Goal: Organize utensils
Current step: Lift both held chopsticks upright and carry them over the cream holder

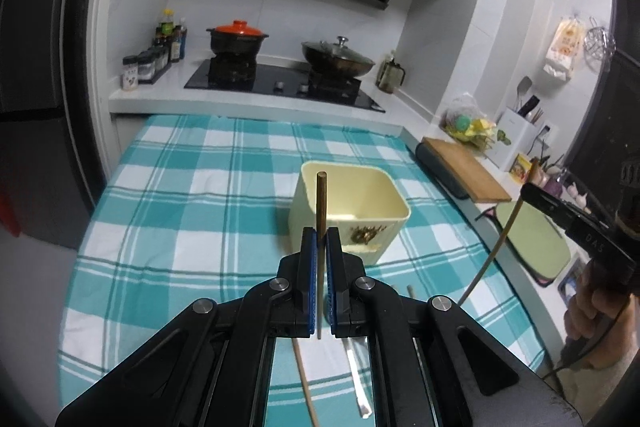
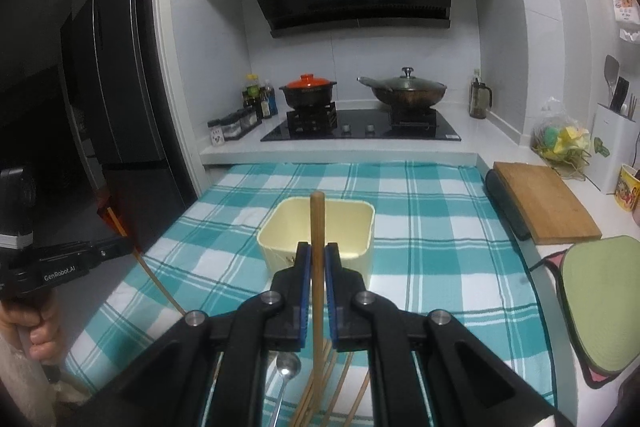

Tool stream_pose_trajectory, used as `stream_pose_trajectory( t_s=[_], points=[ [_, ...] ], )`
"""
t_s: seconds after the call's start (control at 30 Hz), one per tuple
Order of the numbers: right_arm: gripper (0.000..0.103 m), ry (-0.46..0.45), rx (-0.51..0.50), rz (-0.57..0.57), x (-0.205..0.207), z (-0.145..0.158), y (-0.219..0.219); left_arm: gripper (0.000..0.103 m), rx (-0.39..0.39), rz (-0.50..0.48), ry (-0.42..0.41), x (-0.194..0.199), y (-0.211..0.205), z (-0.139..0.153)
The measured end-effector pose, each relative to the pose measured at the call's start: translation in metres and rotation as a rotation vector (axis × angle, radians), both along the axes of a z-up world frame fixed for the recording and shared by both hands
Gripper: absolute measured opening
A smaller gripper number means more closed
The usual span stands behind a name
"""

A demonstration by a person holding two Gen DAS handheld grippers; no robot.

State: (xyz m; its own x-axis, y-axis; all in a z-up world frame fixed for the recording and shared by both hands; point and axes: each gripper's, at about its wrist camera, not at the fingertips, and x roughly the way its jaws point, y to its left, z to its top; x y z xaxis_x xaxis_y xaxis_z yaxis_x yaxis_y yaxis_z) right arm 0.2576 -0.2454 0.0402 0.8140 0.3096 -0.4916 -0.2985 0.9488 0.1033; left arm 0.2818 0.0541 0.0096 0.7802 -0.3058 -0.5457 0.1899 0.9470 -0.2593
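My left gripper is shut on a dark brown chopstick that stands upright between its blue pads. Just beyond it, a cream square container sits on the teal checked cloth. My right gripper is shut on a lighter wooden chopstick, also upright, in front of the same container. Each gripper shows at the edge of the other view: the right gripper and the left gripper. Under the grippers on the cloth lie a metal spoon and several wooden chopsticks.
Behind the cloth is a black hob with an orange-lidded pot and a lidded wok. At the right are a wooden cutting board, a green mat and a white utensil holder. A dark fridge stands left.
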Motion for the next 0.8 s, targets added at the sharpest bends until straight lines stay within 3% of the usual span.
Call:
stream_pose_trajectory(
  t_s=[0.2, 0.37, 0.5, 0.63, 0.8],
  points=[
    [0.007, -0.117, 0.039, 0.000, 0.043, 0.043, 0.005, 0.003, -0.008, -0.008, -0.100, 0.041, -0.009, 0.058],
    [0.007, -0.196, 0.060, 0.009, 0.093, 0.065, 0.014, 0.003, -0.003, -0.008, -0.127, 0.096, -0.027, 0.078],
    [0.007, -0.162, 0.061, 0.022, 0.141, 0.054, 0.022, 0.003, 0.015, -0.024, -0.041, 0.147, -0.047, 0.059],
    [0.007, 0.002, 0.052, 0.031, 0.189, 0.017, 0.029, 0.003, 0.046, -0.055, 0.098, 0.189, -0.066, 0.016],
    [0.007, 0.152, 0.019, 0.050, 0.222, -0.033, 0.036, 0.003, 0.115, -0.073, 0.203, 0.219, -0.088, -0.032]
  ],
)
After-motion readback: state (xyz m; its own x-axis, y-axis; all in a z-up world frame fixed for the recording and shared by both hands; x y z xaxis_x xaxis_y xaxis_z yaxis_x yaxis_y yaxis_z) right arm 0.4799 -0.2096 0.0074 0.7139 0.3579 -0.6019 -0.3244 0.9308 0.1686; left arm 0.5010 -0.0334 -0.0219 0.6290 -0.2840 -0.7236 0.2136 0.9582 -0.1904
